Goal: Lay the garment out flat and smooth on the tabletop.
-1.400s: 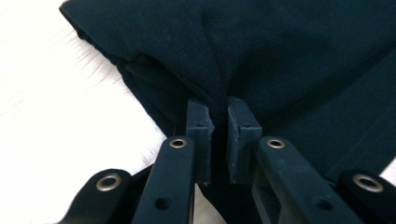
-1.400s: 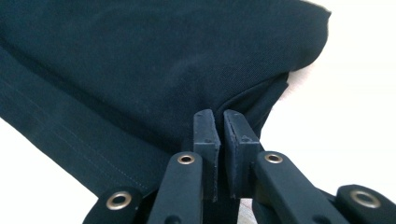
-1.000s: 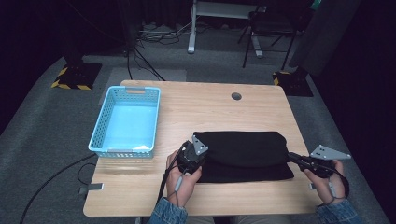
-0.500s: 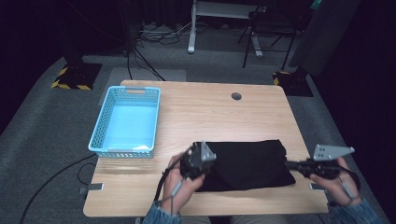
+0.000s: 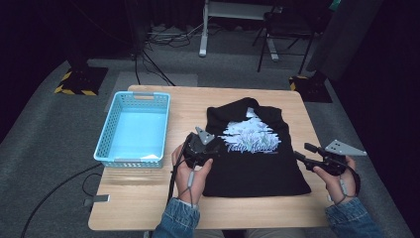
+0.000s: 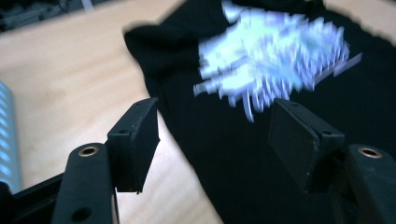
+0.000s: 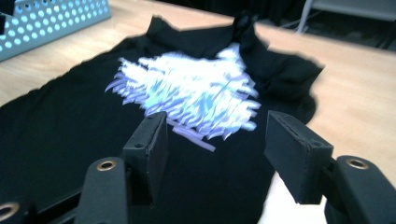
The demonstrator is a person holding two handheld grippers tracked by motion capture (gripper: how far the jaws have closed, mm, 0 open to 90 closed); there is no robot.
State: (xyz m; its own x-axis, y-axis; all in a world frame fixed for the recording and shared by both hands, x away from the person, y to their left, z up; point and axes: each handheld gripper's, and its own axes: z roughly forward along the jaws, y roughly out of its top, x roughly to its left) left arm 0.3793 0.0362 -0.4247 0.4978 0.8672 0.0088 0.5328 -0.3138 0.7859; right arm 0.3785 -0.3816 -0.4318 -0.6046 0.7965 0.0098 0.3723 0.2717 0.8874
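Note:
A black T-shirt (image 5: 247,171) with a white and lilac print lies spread flat on the wooden table (image 5: 143,198), collar toward the far edge. My left gripper (image 5: 214,148) hovers at the shirt's left edge, and its jaws have just been opening. In the left gripper view the shirt (image 6: 261,56) lies beyond the gripper (image 6: 215,135), with nothing pinched between the pads. My right gripper (image 5: 301,151) is off the shirt's right edge; its jaws have also just been opening. The right gripper view looks over the open gripper (image 7: 215,144) at the shirt (image 7: 70,121).
A light blue plastic basket (image 5: 130,159) stands on the table's left side, close to my left hand; its perforated wall (image 7: 46,21) appears in the right gripper view. Chairs, stands and cables sit on the dark floor behind the table.
The shirt was a folded band held at both ends near the front edge; it now lies unfolded with the print up. Both grippers have opened and let go of it.

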